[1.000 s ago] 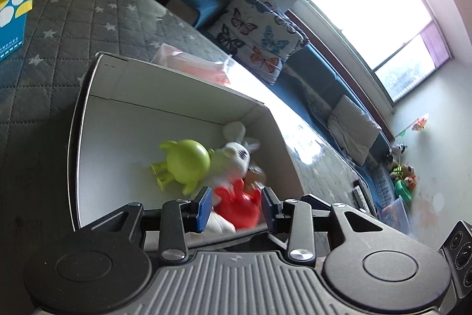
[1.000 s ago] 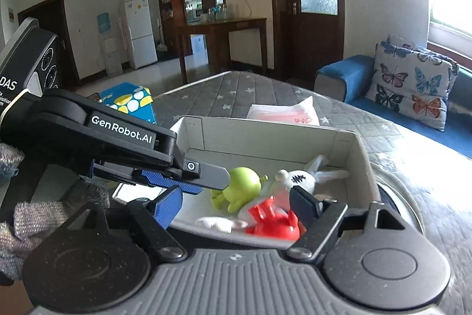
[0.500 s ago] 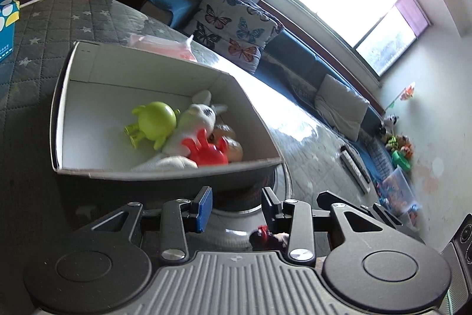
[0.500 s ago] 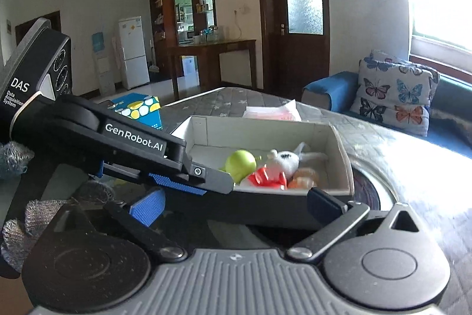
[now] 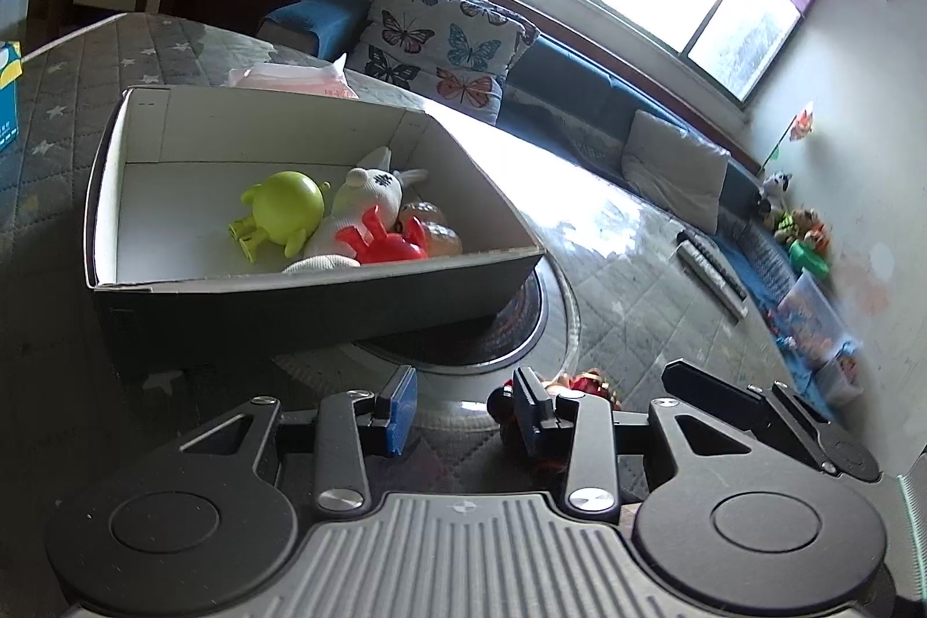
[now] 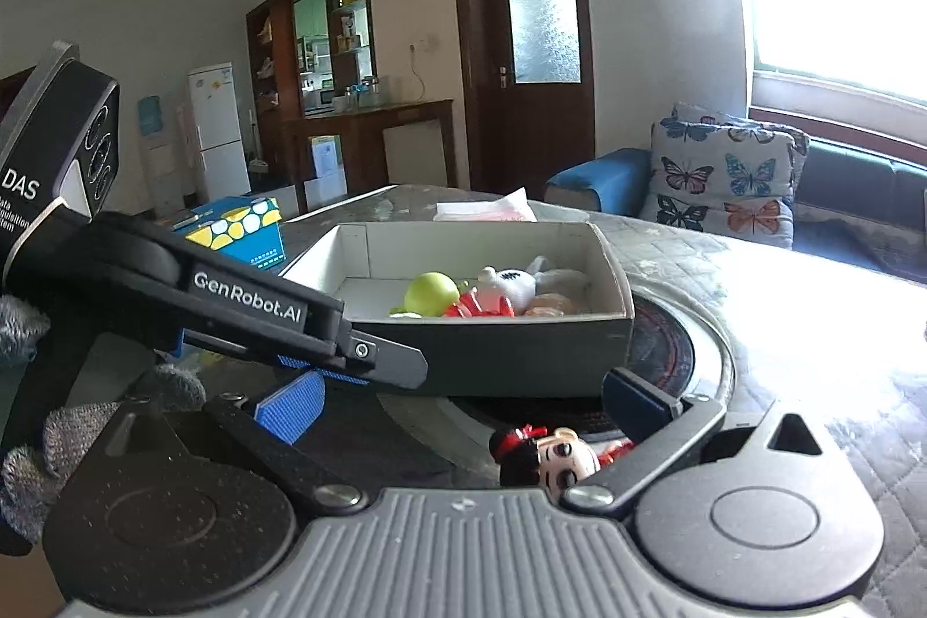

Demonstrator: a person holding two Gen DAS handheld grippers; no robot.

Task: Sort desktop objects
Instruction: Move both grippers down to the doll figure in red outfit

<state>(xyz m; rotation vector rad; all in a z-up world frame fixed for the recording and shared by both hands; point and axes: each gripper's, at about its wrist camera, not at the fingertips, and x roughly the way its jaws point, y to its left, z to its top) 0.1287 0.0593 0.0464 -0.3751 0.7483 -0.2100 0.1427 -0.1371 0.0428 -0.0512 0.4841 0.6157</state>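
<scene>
An open cardboard box stands on the table with a green round toy, a white plush rabbit and a red toy inside. A small doll with a red bow lies on the table in front of the box. My left gripper is open and empty, just left of the doll. My right gripper is open and empty, with the doll low between its fingers.
A blue and yellow tissue box stands at the table's far left. A pink packet lies behind the box. A round dark turntable lies under the box's right end. A remote lies at right. A sofa is beyond.
Both grippers have drawn back from over the box and dropped lower. The red toy stays in the box. The doll has come into view near both grippers.
</scene>
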